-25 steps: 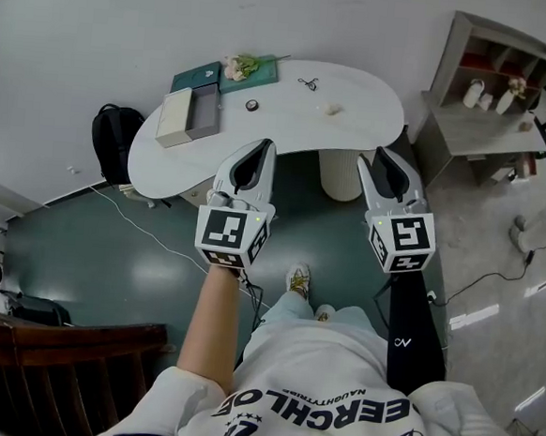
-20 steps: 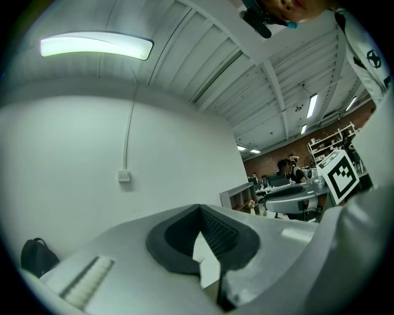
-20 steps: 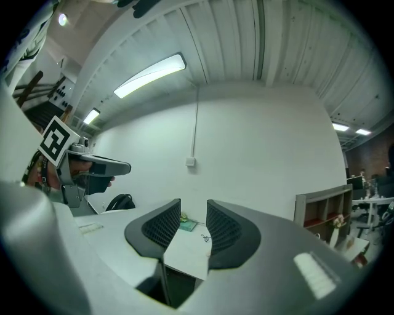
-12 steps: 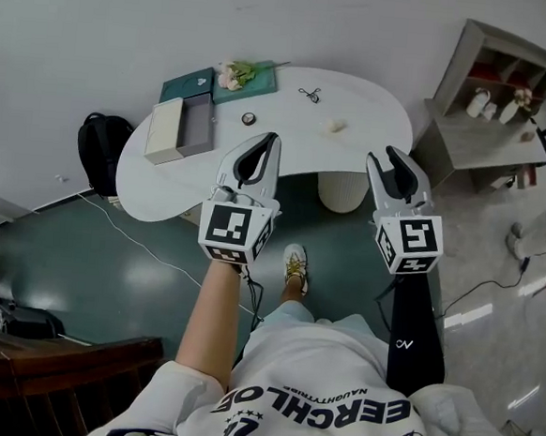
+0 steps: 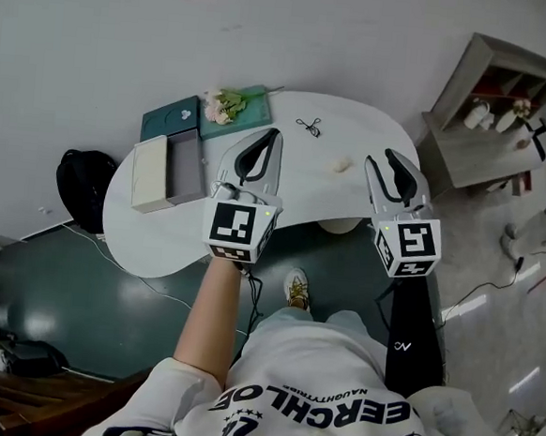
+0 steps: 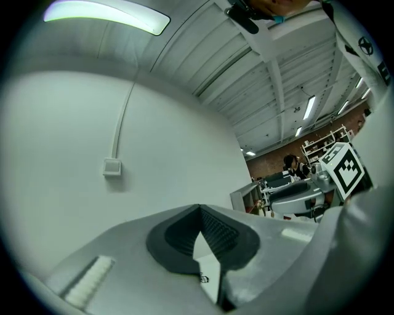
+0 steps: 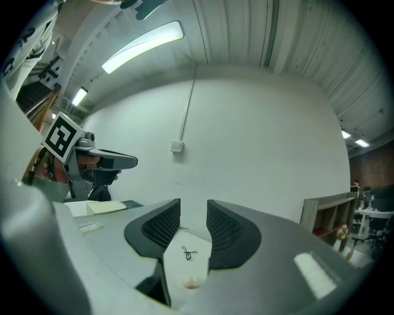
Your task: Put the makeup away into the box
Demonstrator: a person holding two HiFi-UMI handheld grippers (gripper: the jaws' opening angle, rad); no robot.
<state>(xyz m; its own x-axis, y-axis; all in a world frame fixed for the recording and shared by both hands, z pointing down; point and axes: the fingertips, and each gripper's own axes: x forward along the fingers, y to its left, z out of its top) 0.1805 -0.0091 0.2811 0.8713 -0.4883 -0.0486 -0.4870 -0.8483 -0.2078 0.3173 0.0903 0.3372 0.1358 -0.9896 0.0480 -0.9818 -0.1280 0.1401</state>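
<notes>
Nothing is picked up yet, so I think this is the very start: going to the first piece of makeup. Nearest to the person, both grippers hang in the air over the near edge of the white tabletop (image 5: 149, 236). The left gripper (image 5: 272, 135) has its jaws pressed together at the tips, with nothing in them. The right gripper (image 5: 381, 157) has its jaws a little way apart, and it is empty too. Just past the right gripper, at about 12 o'clock from the person, a small pale lump (image 5: 338, 166) lies on the tabletop. It may be a makeup puff. In the right gripper view it sits right in line with the gap between the jaws. The box (image 5: 187, 168) is off at 10 o'clock. It is a grey open tray, with its cream lid (image 5: 151, 175) lying right against its left side. Farther back at 12 o'clock lies a thin black wiry thing (image 5: 308, 126), well apart from the lump. I cannot tell what it is. At 11 o'clock, at the far edge, some flowers (image 5: 221, 105) lie on green flat things. For the next move, I think the right gripper needs to go down over the pale lump with one jaw on each side. Then it should close softly, since the lump looks squashy, and carry it over to the box at 10 o'clock.
</notes>
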